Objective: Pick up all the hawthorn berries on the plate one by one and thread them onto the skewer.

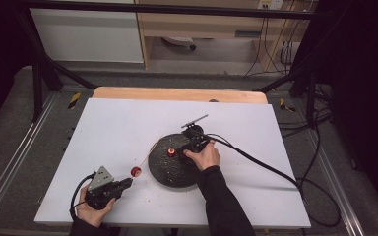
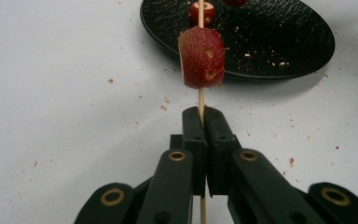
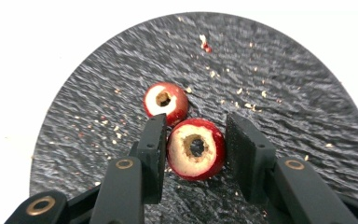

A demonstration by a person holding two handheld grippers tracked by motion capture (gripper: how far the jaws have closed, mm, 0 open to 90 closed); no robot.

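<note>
Red cored fruit [image 3: 196, 149] between hand-held gripper [image 3: 193, 154] jaws

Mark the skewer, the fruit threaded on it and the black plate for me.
skewer [image 2: 201, 100], left gripper view, bare stick just above the jaws.
threaded fruit [image 2: 202, 57], left gripper view, middle of its red skin.
black plate [image 3: 303, 107], right gripper view, bare textured surface.

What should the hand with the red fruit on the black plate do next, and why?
Probably lift the cored fruit off the black plate and carry it toward the skewer. The right gripper has its jaws at the fruit's two sides, the hole faces up, and the left gripper is shut on the skewer, which already carries one red piece.
</note>
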